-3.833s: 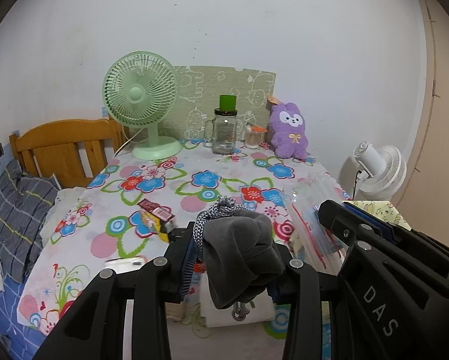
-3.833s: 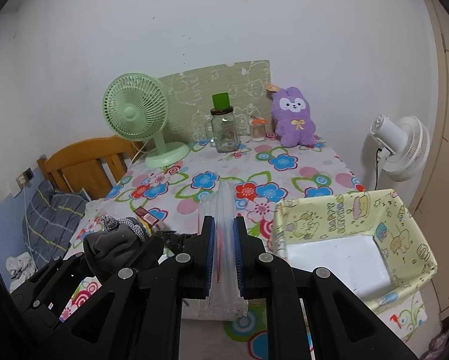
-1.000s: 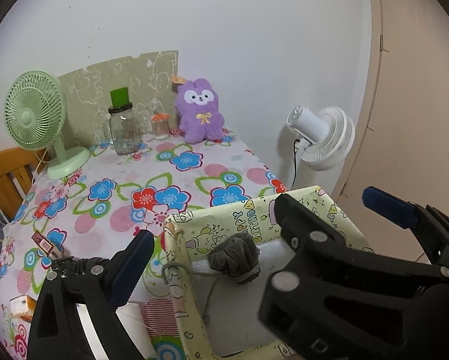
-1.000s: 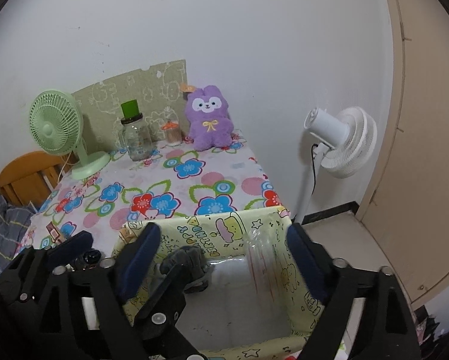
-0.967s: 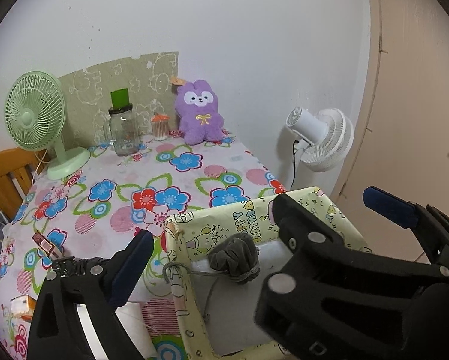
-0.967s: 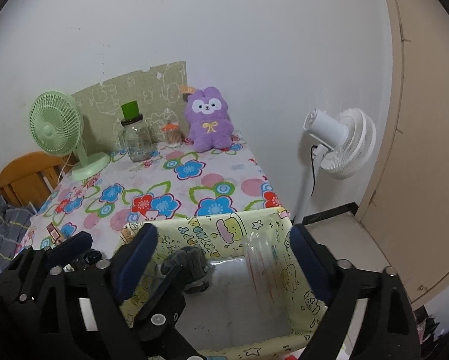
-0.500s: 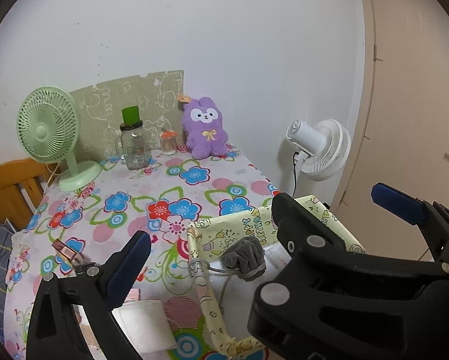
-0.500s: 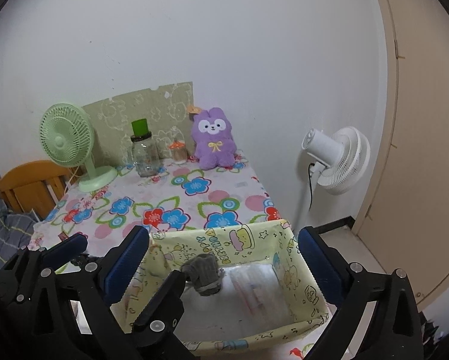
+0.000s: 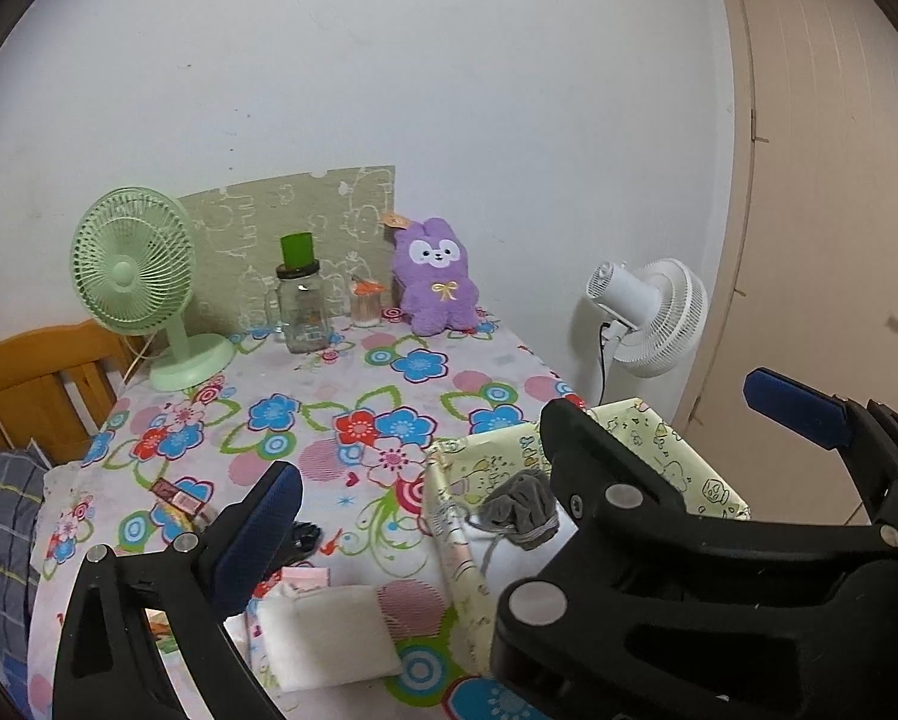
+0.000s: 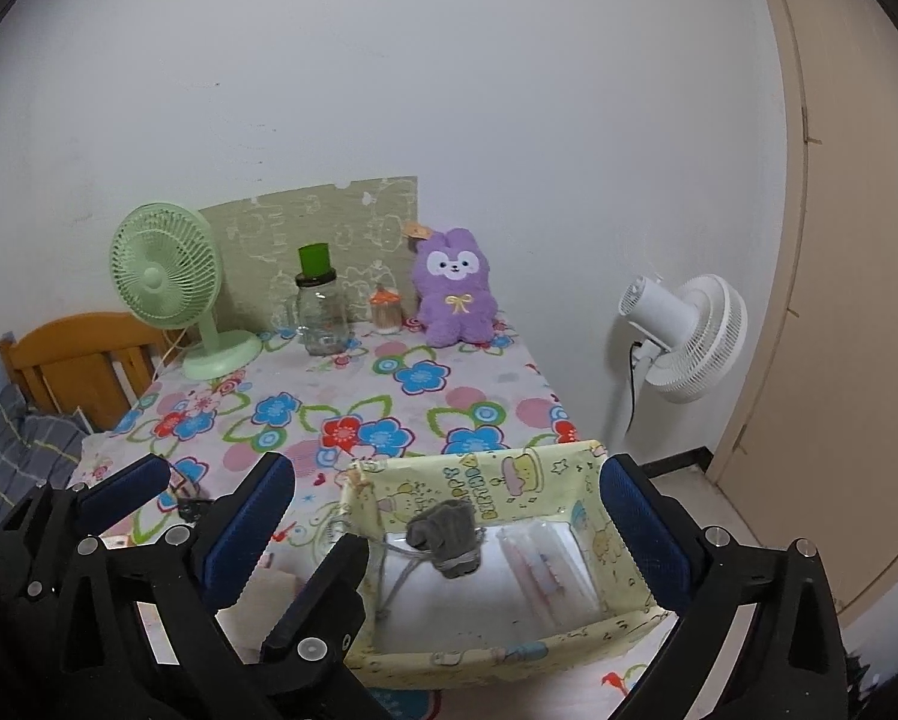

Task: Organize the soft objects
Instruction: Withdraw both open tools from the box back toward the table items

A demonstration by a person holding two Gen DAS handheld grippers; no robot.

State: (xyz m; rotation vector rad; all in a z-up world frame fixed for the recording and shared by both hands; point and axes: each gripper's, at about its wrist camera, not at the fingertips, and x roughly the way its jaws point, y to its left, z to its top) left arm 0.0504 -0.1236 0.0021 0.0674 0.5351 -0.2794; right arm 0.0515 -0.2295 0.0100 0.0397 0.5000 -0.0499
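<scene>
Grey knitted soft bundle (image 10: 446, 531) | now dropped in yellow fabric basket (image 10: 479, 480) beside clear bag (image 10: 542, 558) | my left gripper (image 9: 413, 495), right gripper (image 10: 446, 516) both spread wide, empty | deposit done, I'd pull back.

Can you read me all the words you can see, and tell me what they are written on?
"HAPPY BIRTHDAY", on the inside wall of the yellow cartoon box.
Small wrapper on the flowery tablecloth: print too small to read.
Tag by the purple plush bunny: too small to read.
</scene>
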